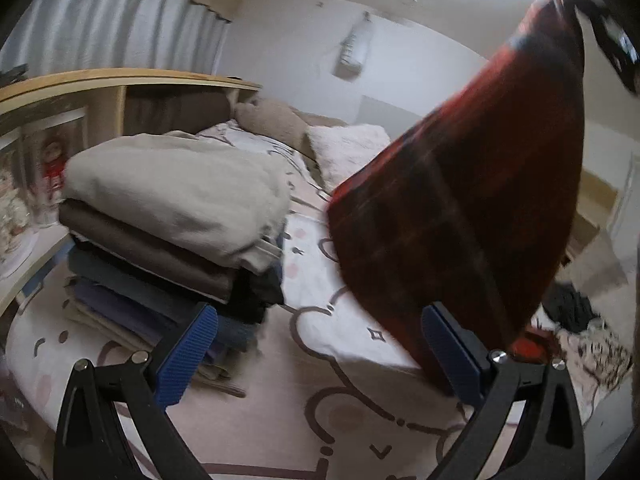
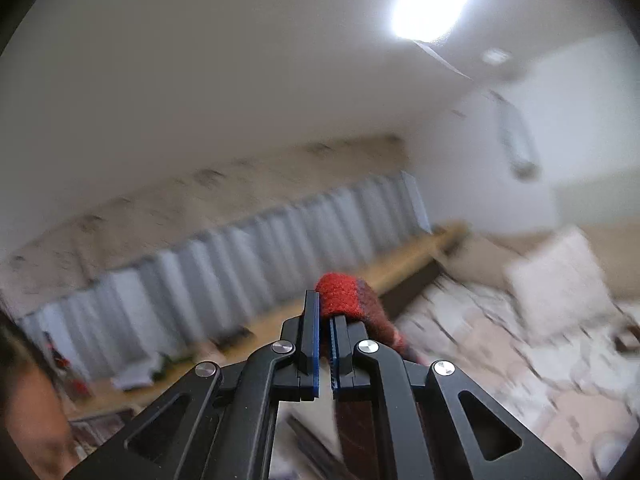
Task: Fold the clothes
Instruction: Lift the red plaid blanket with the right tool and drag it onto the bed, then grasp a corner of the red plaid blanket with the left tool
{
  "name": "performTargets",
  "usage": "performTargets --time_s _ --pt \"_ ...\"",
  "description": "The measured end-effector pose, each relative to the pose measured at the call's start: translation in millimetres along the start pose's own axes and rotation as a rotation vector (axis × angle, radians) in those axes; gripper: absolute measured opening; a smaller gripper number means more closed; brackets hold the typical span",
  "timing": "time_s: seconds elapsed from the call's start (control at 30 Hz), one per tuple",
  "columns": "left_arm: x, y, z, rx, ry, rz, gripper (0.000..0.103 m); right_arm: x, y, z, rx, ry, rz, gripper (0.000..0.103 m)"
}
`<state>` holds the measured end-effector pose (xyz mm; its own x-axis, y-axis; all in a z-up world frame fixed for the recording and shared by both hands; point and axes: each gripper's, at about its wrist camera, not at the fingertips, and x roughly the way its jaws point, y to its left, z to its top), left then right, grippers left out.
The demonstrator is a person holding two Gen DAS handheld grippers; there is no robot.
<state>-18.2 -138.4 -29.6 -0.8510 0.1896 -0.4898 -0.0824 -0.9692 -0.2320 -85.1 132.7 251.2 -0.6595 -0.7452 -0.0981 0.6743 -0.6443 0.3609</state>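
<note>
Blue pads of the left gripper (image 1: 318, 354) stand wide apart, empty, at lower centre. Right gripper (image 2: 325, 322) is clenched on the red plaid garment (image 1: 472, 208), which hangs unfolded at right over the bed (image 1: 360, 360). Folded stack (image 1: 168, 232) at left looks finished; the garment's lower edge is blurred, possibly touching the bed.

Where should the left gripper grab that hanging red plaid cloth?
Take the low corner nearest the open left gripper, coming from the left. The red plaid cloth hangs from the right gripper, pinched at its top, so the bottom edge dangles free above the bed.
</note>
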Motion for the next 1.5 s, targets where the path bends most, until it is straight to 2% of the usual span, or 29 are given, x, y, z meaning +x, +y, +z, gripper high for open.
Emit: performTargets --time_s 0.13,0.23,0.43,0.53,0.67,0.73,0.87,0.97,1.07,1.27,1.43,1.5 --pt "19 -24 -14 0.073 0.050 -0.033 0.103 -49 -58 -77 0.120 0.133 -0.210 0.005" --pt "36 -39 -24 0.125 0.090 -0.052 0.103 -98 -105 -159 0.265 0.255 -0.407 0.005" --pt "83 -58 -39 0.186 0.180 -0.058 0.103 -176 -159 -280 0.501 0.401 -0.751 0.005" --pt "108 -62 -39 0.205 0.217 -0.069 0.103 -200 -178 -330 0.577 0.476 -0.855 0.005" --pt "142 -77 -29 0.305 0.235 -0.103 0.103 -194 -192 -370 0.624 0.540 -0.875 0.005" --pt "161 -81 -21 0.360 0.257 -0.147 0.103 -188 -196 -384 0.617 0.570 -0.884 0.005" --pt "205 -88 -7 0.525 0.367 -0.272 0.103 -180 -208 -407 0.608 0.661 -0.939 0.005" --pt "229 -96 0 0.633 0.432 -0.324 0.103 -183 -213 -416 0.603 0.670 -0.936 0.005" --pt "248 -107 1 0.732 0.515 -0.418 0.103 -184 -218 -418 0.621 0.672 -0.932 0.005" --pt "275 -129 -10 0.777 0.688 -0.579 0.102 -179 -226 -420 0.622 0.697 -0.930 0.005" --pt "301 -136 -23 0.737 0.805 -0.638 0.102 -182 -231 -421 0.633 0.703 -0.919 0.005" --pt "308 -136 -33 0.718 0.878 -0.650 0.102 -182 -232 -421 0.637 0.706 -0.919 0.005"
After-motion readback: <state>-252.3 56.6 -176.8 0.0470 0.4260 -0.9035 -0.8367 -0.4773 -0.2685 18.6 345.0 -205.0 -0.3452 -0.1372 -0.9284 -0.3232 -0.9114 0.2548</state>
